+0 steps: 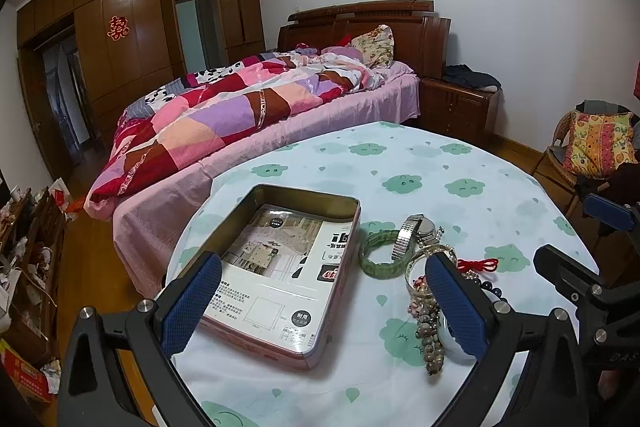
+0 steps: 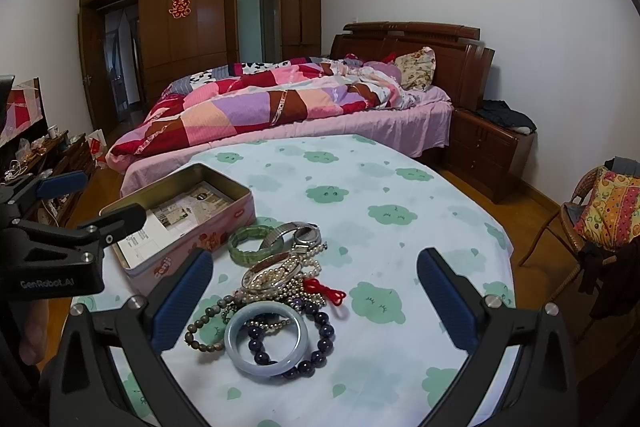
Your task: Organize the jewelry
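Observation:
An open pink tin box (image 1: 335, 239) (image 2: 224, 215) with a printed card inside lies on the round table. To its right is a pile of jewelry: a green jade bracelet (image 1: 378, 265) (image 2: 248, 245), a metal-band watch (image 1: 414, 231) (image 2: 298, 233), a pale blue bangle (image 2: 266, 341), dark purple beads (image 2: 316, 347), brown beads (image 1: 430, 335) (image 2: 202, 327), pearls (image 2: 280, 273) and a red cord (image 1: 480, 263) (image 2: 326, 291). My left gripper (image 1: 324, 301) is open above the tin's near end. My right gripper (image 2: 316, 291) is open, straddling the pile above it.
The table's cloud-print cloth (image 1: 440, 171) (image 2: 380, 187) has free room beyond and right of the pile. A bed with a patchwork quilt (image 2: 280, 103) stands behind. A wicker chair with a cushion (image 2: 608, 211) is at right, and a cluttered cabinet (image 1: 28, 247) at left.

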Demonstrator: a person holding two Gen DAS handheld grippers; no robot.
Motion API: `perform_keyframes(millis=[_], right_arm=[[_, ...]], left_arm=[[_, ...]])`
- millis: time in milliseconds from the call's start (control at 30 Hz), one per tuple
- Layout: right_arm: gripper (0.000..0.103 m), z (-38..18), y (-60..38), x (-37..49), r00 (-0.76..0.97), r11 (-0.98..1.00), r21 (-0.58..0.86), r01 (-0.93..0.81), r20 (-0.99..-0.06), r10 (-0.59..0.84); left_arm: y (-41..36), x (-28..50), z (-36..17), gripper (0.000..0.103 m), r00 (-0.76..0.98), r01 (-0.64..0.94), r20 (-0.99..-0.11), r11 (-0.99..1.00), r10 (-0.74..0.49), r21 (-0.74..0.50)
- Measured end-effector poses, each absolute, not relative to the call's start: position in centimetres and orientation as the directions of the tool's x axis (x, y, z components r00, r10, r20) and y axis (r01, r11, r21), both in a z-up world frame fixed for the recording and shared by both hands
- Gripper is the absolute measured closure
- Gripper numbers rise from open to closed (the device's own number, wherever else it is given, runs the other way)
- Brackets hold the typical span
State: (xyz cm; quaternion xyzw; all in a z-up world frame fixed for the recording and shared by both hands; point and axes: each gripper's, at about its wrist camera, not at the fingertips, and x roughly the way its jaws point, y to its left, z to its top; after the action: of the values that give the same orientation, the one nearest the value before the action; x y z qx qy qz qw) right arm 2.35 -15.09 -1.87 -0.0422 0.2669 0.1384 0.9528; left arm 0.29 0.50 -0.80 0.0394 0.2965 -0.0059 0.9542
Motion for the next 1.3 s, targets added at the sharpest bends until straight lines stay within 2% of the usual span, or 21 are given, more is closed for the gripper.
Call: perform_keyframes(millis=[933, 1300], right_arm=[[0.000, -2.5, -14.8, 2.1, 0.814, 0.957, -0.007, -0.289, -0.529, 0.242], [0.000, -6.2, -14.8, 3.1, 0.754, 0.948, 0.002, -0.317, -0.605, 0.254]], left_arm=[[0.9, 0.3, -1.6, 0.001, 0.810, 0.033, -0.586, 0.997, 0.014, 0.070], [0.7, 1.7, -4.2, 0.002, 0.758, 0.038, -0.652, 0.999, -0.013, 0.025]])
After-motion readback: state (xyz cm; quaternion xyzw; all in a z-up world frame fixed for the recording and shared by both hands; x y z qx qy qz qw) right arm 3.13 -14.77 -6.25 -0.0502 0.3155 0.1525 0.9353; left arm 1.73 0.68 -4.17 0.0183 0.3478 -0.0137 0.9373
